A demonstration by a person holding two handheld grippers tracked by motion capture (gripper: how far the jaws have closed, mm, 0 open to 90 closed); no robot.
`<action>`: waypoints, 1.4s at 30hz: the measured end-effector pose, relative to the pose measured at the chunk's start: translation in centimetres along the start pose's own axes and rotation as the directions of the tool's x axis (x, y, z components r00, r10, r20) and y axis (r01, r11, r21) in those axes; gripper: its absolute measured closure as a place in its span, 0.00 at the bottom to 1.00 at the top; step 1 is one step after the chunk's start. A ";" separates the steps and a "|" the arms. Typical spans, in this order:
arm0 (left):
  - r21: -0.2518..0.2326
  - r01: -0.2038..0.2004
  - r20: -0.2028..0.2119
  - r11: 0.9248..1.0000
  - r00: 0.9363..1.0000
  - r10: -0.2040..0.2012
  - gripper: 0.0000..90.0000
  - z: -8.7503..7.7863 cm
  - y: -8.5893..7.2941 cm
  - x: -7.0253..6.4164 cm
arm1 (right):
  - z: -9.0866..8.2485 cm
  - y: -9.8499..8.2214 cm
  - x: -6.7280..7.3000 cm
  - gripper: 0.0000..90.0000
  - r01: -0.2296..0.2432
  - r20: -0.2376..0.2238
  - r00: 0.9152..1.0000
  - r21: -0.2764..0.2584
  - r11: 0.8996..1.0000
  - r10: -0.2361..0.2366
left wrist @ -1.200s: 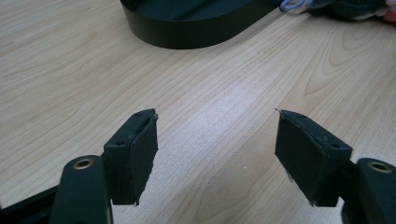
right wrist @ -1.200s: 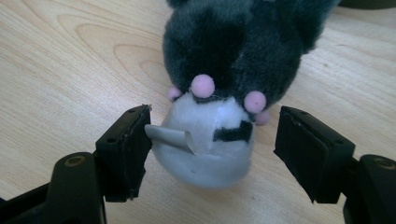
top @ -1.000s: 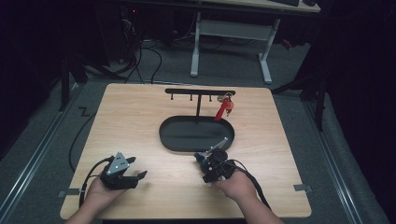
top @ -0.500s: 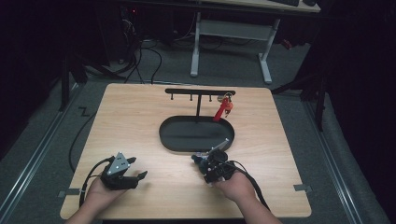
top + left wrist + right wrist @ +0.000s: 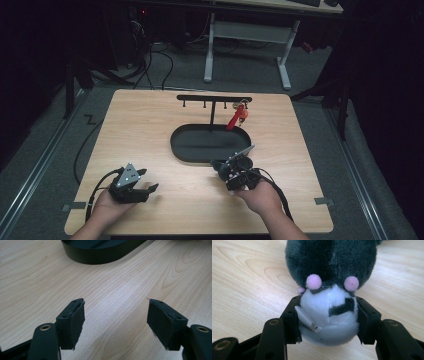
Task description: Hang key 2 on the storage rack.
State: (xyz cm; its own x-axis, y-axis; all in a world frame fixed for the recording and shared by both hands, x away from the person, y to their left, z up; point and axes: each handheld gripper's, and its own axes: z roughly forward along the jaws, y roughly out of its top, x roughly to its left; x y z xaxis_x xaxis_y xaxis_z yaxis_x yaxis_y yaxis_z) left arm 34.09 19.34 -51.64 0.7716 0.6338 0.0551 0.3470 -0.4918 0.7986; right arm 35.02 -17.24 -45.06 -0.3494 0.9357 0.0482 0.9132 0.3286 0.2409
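Observation:
A small plush toy (image 5: 332,260), dark grey with a white part and pink dots, lies on the wooden table (image 5: 242,290). My right gripper (image 5: 328,300) is shut on the toy's white part, where a white label (image 5: 307,320) sticks out. In the high view the right gripper (image 5: 226,172) holds the toy (image 5: 220,167) just off the near right end of a black oval tray (image 5: 200,157). My left gripper (image 5: 147,180) rests at the near left of the table. In its own view the left gripper (image 5: 115,312) stands open over bare wood, with the tray (image 5: 100,252) ahead.
Behind the tray stands a black rack (image 5: 215,98) with several hooks. A red tag (image 5: 234,120) hangs from its right end. Cables trail from both grippers toward the table's near edge. Desk legs and cords fill the dark floor beyond the table.
The right gripper with the plush toy has shifted only slightly beside the tray. The left gripper has stayed in place and open.

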 end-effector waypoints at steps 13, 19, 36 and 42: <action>0.004 -0.006 0.003 1.000 1.000 0.006 0.34 0.1 0.0 0.1 | -3.8 1.3 -1.5 0.52 -0.007 0.039 0.999 -0.028 1.000 0.008; 0.004 -0.006 0.005 1.000 1.000 0.006 0.34 0.1 0.0 0.1 | -5.2 2.0 -1.9 0.52 -0.007 0.049 0.999 -0.052 0.999 0.009; 0.005 -0.003 0.008 1.000 1.000 0.003 0.34 0.0 0.1 0.1 | -8.2 4.2 -2.2 0.52 0.001 0.068 0.998 -0.080 0.997 0.004; 0.007 -0.004 0.006 1.000 1.000 0.004 0.34 0.0 0.1 0.2 | -8.9 5.0 -2.2 0.52 0.002 0.074 0.997 -0.089 0.996 0.005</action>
State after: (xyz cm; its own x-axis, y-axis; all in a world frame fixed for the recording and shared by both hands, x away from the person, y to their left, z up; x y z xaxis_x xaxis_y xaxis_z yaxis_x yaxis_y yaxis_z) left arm 34.24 19.40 -51.58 0.7761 0.6282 0.0549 0.3476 -0.4988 0.7940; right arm 38.50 -18.75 -35.28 -0.3287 0.9442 -0.0220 0.8904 0.3176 0.3260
